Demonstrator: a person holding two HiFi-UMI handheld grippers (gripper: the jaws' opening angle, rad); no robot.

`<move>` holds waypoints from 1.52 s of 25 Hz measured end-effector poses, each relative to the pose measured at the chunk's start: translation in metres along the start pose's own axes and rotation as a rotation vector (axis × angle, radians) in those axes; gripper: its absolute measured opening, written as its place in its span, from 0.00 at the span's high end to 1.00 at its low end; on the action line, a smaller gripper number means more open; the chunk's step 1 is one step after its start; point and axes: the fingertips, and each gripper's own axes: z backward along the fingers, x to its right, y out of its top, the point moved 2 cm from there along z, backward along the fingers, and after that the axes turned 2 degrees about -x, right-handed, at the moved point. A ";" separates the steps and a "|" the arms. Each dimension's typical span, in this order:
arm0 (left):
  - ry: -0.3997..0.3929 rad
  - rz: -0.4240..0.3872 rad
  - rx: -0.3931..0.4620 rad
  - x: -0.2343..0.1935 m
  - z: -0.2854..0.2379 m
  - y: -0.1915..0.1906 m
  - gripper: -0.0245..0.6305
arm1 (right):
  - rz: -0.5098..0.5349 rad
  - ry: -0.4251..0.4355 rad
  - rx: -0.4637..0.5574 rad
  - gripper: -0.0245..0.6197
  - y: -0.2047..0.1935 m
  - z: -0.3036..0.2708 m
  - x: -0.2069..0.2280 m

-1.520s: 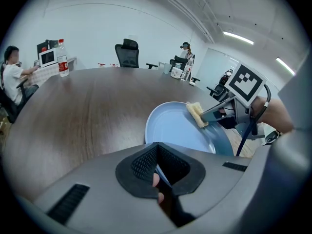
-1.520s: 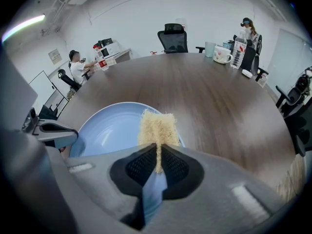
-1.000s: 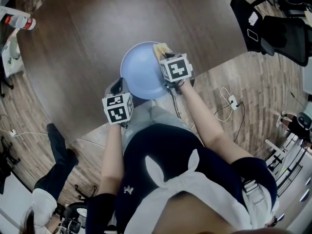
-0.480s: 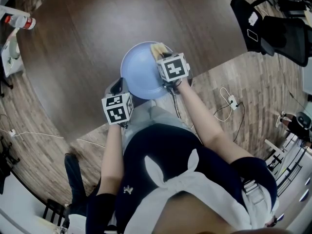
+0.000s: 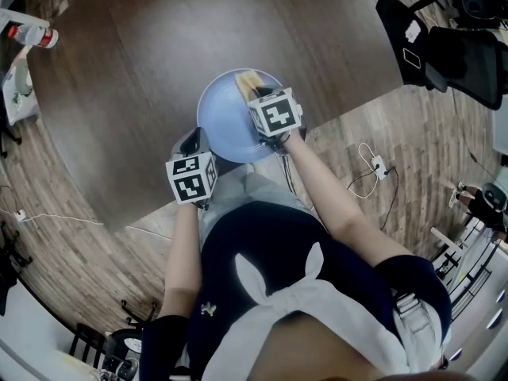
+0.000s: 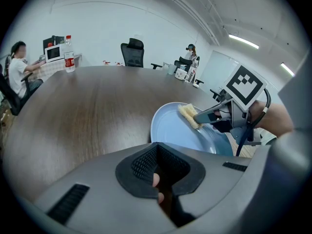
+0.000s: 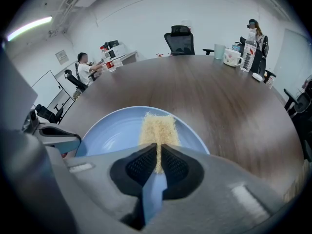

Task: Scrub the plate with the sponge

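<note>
A round pale blue plate (image 5: 224, 116) lies at the near edge of the dark wooden table (image 5: 159, 46). A yellow sponge (image 5: 247, 82) rests flat on the plate's far right part, and my right gripper (image 5: 260, 98) is shut on its near end. In the right gripper view the sponge (image 7: 157, 130) runs from the jaws out over the plate (image 7: 112, 130). My left gripper (image 5: 193, 143) is at the plate's near left rim, shut on it. In the left gripper view the rim (image 6: 156, 126) runs down into the jaws.
A water bottle (image 5: 32, 36) lies at the table's far left. Black office chairs (image 5: 444, 46) stand to the right, and a cable with a power strip (image 5: 377, 165) lies on the floor. Mugs and a bottle (image 7: 233, 56) sit at the table's far side.
My right gripper has slid the sponge leftward along the plate's far part. The left gripper and plate stayed put. A person's legs at lower left have left the view.
</note>
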 end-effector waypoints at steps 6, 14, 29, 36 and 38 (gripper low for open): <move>-0.004 0.006 0.000 0.000 0.001 0.001 0.95 | 0.022 0.027 0.014 0.92 0.004 -0.002 -0.010; -0.010 0.011 0.000 -0.001 0.001 0.001 0.95 | 0.073 0.061 0.021 0.92 0.010 -0.006 -0.029; -0.025 0.025 0.006 -0.005 0.000 0.000 0.95 | 0.111 0.132 0.011 0.92 0.011 -0.016 -0.068; -0.029 0.024 0.008 -0.005 -0.001 -0.002 0.95 | 0.117 0.161 0.011 0.92 0.007 -0.018 -0.082; -0.029 0.025 0.008 -0.004 0.000 -0.002 0.95 | 0.114 0.172 0.012 0.92 0.006 -0.017 -0.085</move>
